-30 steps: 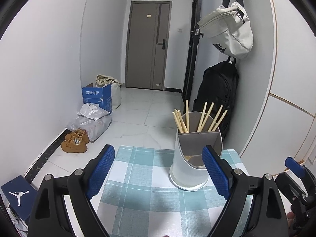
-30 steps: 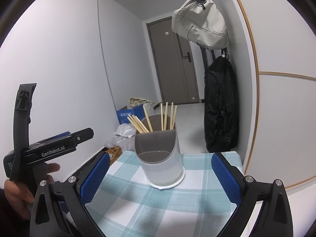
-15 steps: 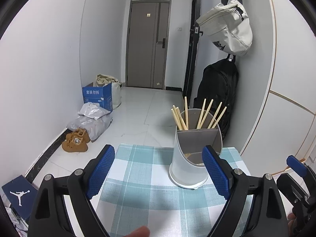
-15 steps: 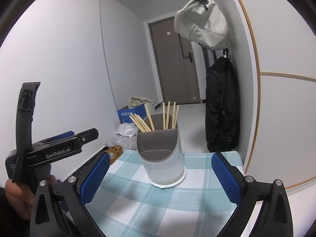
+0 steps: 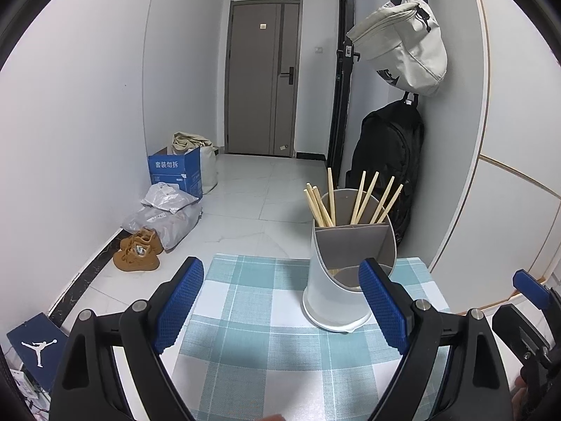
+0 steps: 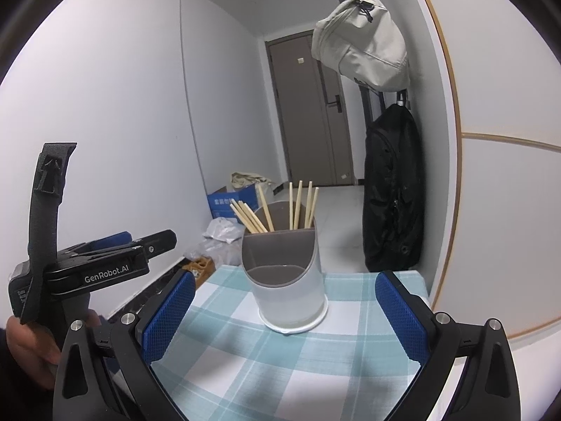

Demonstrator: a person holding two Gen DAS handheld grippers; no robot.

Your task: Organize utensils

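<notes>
Utensil holder (image 6: 287, 280) with chopsticks (image 6: 298, 207) on bench (image 6: 350, 368), ahead of both spread, empty hand-held grippers.
Left hand-held gripper (image 5: 280, 305): holder near right pad; right hand-held gripper (image 6: 284, 319): centred. "GenRobot.AI" readable.

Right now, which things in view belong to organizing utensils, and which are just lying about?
Job:
- chopsticks
- utensil holder
- checked cloth

Lying about:
- brown shoes
- blue box
- plastic bags
- black backpack
- white bag

Home hallway: door (image 5: 261, 87), shoes (image 5: 138, 254), backpack (image 5: 387, 161)

chopsticks (image 5: 354, 200) in holder (image 5: 345, 280), checked cloth (image 5: 280, 343)
</notes>
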